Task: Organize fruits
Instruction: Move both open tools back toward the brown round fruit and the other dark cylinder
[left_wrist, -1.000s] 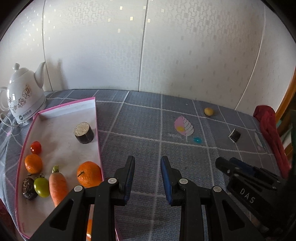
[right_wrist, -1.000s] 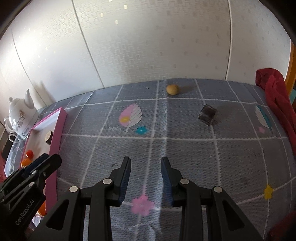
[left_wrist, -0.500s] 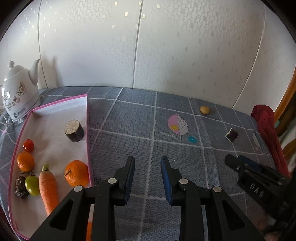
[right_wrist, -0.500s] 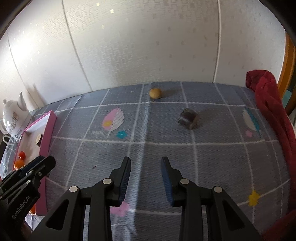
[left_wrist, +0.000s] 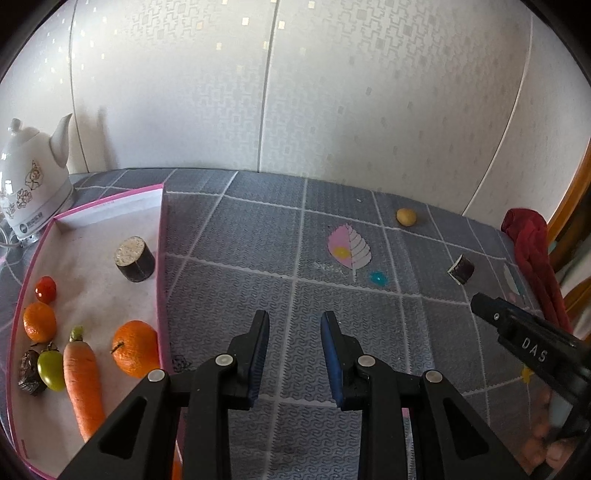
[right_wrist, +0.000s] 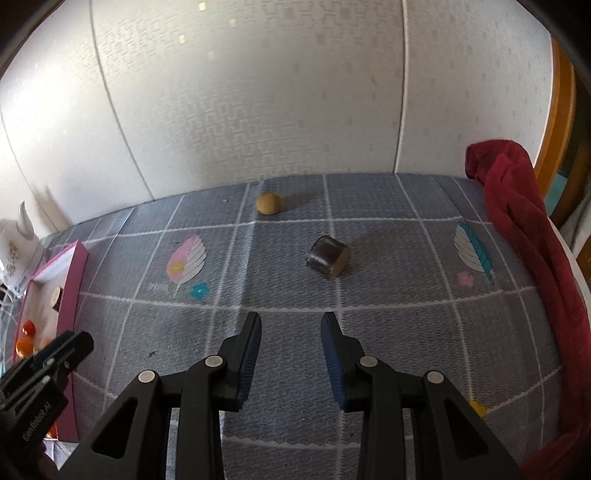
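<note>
Right gripper (right_wrist: 290, 354) hangs over the mat (right_wrist: 388, 332), jaws parted, grasping nothing. Dark cylinder piece (right_wrist: 328, 257) lies on its side at twelve o'clock, the round yellow fruit (right_wrist: 268, 203) beyond. Judged light, rigid, prone to rolling; grip across the curved flanks.

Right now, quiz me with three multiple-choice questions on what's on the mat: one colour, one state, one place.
1. The cloth at the mat's right edge is: A green; B red; C white.
2. The dark cylinder on the mat is: A standing upright; B lying on its side; C wrapped in the cloth.
3. The small yellow-brown round fruit sits: A on the cloth; B on top of the cylinder; C on the mat near the wall.

Answers: B, its folds are plainly red; B, its flat end faces sideways; C, it rests alone on the mat just before the wall.
</note>
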